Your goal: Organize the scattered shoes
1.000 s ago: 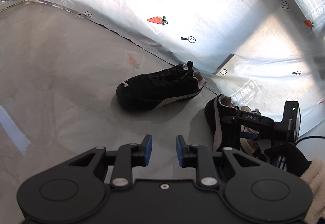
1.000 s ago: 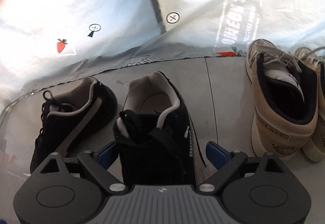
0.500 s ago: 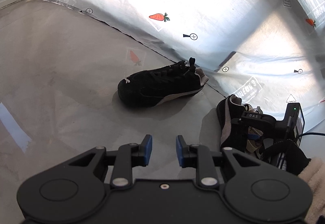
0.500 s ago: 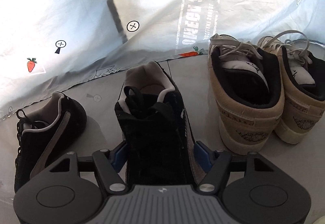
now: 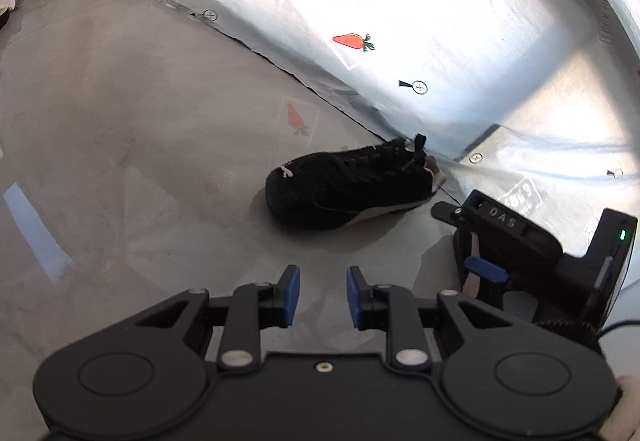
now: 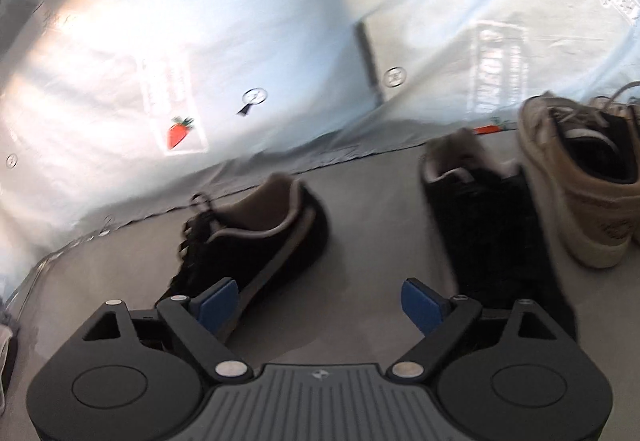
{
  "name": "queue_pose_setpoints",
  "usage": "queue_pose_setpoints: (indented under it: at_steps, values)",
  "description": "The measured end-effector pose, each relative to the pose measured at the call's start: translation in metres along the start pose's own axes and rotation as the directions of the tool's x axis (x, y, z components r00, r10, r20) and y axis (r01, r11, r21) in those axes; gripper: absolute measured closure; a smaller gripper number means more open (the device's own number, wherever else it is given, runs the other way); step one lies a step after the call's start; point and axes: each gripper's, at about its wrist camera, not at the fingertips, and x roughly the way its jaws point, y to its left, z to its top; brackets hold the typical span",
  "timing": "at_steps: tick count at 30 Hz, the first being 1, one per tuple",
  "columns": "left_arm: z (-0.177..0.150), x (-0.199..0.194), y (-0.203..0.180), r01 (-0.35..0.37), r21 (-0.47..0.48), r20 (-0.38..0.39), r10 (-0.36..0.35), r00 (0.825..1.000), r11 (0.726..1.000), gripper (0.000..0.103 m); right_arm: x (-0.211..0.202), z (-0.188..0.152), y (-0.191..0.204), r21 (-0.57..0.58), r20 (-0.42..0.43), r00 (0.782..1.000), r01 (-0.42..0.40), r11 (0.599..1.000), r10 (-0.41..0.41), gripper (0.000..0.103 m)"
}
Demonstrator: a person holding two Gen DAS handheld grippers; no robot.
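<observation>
- My right claw (image 6: 318, 301) has let go: half a sec ago the black sneaker sat between the pads; jaws have just been opening and now stand wide apart w/ only bare floor (image 6: 352, 241) between them
- That placed black shoe (image 6: 492, 225) is now ahead and to the right of the right claw, upright, toe towards me, just beside the tan sneaker (image 6: 584, 193) w/ a second tan one partly in view behind it at the frame edge
- Right-wrist view has swung left since then & is blurred; the other black shoe (image 6: 248, 237) is now just ahead of my left-side pad (image 6: 218, 305), heel towards the foil-like backdrop (image 6: 280, 21). Can't tell if the pad touches it; looks apart
- My left claw (image 5: 323, 297) has its pads close together w/ a narrow gap, nothing in it, same as a sec ago
- From the left wrist, that stray black shoe (image 5: 352, 189) is ahead, slightly right, well apart from the pads, lying by the backdrop edge; right claw's body visible far right
- Meaning, my read: one black shoe now lined up next to the tan pair; its mate not yet in the row, prob next pick
- Containers: none seen, no rack/box/bin; shoes sit straight on the floor
</observation>
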Motion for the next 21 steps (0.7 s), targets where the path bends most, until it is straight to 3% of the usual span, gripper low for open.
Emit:
queue_pose_setpoints:
  at_steps: [6, 10, 16, 21]
  values:
    - [0.028, -0.004, 0.016, -0.014, -0.060, 0.082, 0.019, 0.996, 0.998, 0.078, 0.041, 0.000, 0.076, -0.006, -0.085, 0.996, -0.037, 0.999, 0.036, 0.013]
    - [0.022, -0.009, 0.027, -0.020, -0.094, 0.074, 0.027, 0.997, 0.995, 0.078, 0.073, 0.007, 0.106, -0.094, -0.140, 0.990, 0.016, 0.995, -0.029, 0.010]
    - [0.002, -0.007, 0.040, -0.026, -0.160, 0.007, 0.028, 1.000, 0.987, 0.078, 0.070, 0.008, 0.079, -0.095, -0.187, 0.982, -0.010, 0.995, -0.008, 0.011]
    - [0.000, -0.004, 0.033, -0.008, -0.127, -0.002, 0.007, 1.000, 0.992, 0.078, 0.035, 0.010, 0.041, -0.167, -0.183, 0.980, 0.052, 0.985, -0.082, 0.011]
